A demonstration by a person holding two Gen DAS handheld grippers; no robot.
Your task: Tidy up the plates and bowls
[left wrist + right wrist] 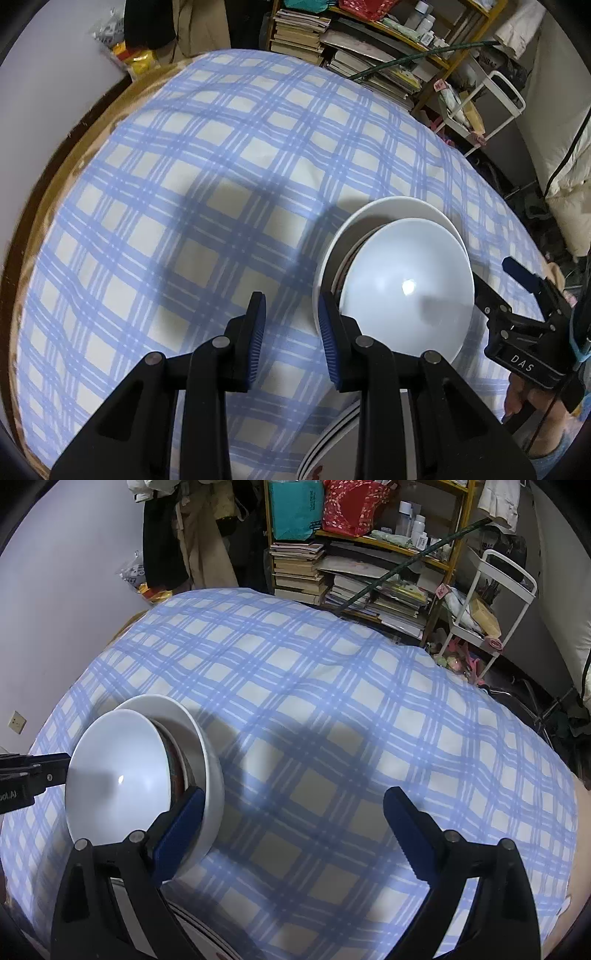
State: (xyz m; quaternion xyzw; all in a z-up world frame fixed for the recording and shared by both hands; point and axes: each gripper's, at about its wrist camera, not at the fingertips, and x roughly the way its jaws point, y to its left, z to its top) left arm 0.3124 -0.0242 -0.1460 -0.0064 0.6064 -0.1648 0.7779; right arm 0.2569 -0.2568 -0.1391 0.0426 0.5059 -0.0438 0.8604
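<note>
A stack of bowls sits on the blue plaid tablecloth (184,184): a white bowl (406,288) on top, a dark red-patterned bowl (345,266) under it, a larger white bowl (391,208) at the bottom. The stack also shows in the right wrist view (118,771). My left gripper (291,339) is open and empty, just left of the stack. My right gripper (295,834) is wide open and empty, its left finger (181,830) beside the stack's rim. A stack of plates (332,439) lies at the near edge under my left gripper.
The table's brown edge (44,206) runs along the left. Behind the table stand a shelf of books (354,579) and a white cart (491,602). The right gripper (524,325) shows to the right of the bowls in the left wrist view.
</note>
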